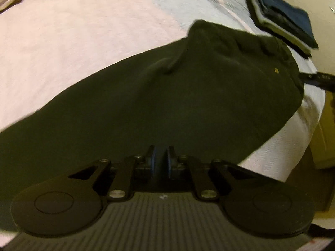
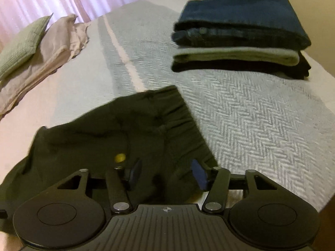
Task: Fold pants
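Note:
Dark olive pants (image 1: 178,96) lie across the bed, with the gathered waistband (image 1: 247,41) at the far right and a small yellow dot near it. My left gripper (image 1: 161,163) sits low over the leg fabric, its blue pads nearly together with dark cloth pinched between them. In the right wrist view the pants (image 2: 129,129) lie just ahead. My right gripper (image 2: 167,173) stands open over the waistband end, its fingertips (image 2: 199,175) wide apart with cloth lying between them.
A stack of folded clothes (image 2: 240,33), blue jeans on top, sits at the far right of the herringbone bedspread (image 2: 251,115). Pillows (image 2: 31,48) lie at the far left before a pink curtain. The bed edge (image 1: 293,138) drops off on the right.

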Tool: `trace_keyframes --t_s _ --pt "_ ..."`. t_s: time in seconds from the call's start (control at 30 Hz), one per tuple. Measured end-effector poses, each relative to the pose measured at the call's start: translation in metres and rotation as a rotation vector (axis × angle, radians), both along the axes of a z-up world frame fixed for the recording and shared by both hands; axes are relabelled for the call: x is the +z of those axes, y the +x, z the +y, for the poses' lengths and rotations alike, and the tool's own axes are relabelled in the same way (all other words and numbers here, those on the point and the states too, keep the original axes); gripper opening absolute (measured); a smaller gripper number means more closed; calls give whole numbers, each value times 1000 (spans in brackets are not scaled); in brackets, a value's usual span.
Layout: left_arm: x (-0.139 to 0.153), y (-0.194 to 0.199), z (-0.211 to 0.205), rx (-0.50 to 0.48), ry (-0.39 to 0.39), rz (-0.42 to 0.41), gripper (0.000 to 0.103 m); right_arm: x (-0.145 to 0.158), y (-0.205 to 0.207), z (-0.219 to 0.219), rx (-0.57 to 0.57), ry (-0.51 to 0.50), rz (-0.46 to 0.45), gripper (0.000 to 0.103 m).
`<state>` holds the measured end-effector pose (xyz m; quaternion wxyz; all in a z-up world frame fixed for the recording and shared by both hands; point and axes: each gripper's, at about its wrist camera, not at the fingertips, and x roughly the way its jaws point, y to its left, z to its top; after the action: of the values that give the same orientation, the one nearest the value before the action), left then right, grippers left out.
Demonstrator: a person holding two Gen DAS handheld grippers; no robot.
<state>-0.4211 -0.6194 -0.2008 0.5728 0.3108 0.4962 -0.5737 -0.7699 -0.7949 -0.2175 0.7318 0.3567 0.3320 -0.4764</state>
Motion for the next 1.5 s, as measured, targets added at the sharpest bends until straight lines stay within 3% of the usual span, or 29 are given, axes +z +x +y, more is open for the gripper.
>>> trace_keyframes --t_s 0.07,0.27,0.37,0.57,0.73,0.9,1.03,1.07,1.17,1.33,1.5 --pt "19 3 21 58 -10 -13 12 15 9 15 53 6 -9 61" --pt "70 10 83 190 -26 -76 20 47 58 69 233 12 -11 64" --pt "90 29 115 249 -27 -103 25 55 82 91 267 9 -26 65" --pt "110 78 169 267 -45 -162 33 72 151 150 344 -72 -28 66" --pt "106 147 214 172 -79 -188 45 76 221 220 353 -150 19 66" --pt "97 216 238 -10 -120 -223 60 71 300 306 363 -166 99 66" --pt "96 255 251 -178 -129 -316 74 65 358 360 474 -193 156 66" --pt "98 263 255 -207 -137 -319 83 63 372 372 515 -213 174 67" --pt "96 280 260 -292 -163 -341 94 50 404 395 618 -238 209 67" --pt "92 296 260 -360 -151 -394 99 22 442 421 756 -232 195 67" --pt "94 308 264 -382 -166 -458 100 -7 481 448 879 -293 190 67"
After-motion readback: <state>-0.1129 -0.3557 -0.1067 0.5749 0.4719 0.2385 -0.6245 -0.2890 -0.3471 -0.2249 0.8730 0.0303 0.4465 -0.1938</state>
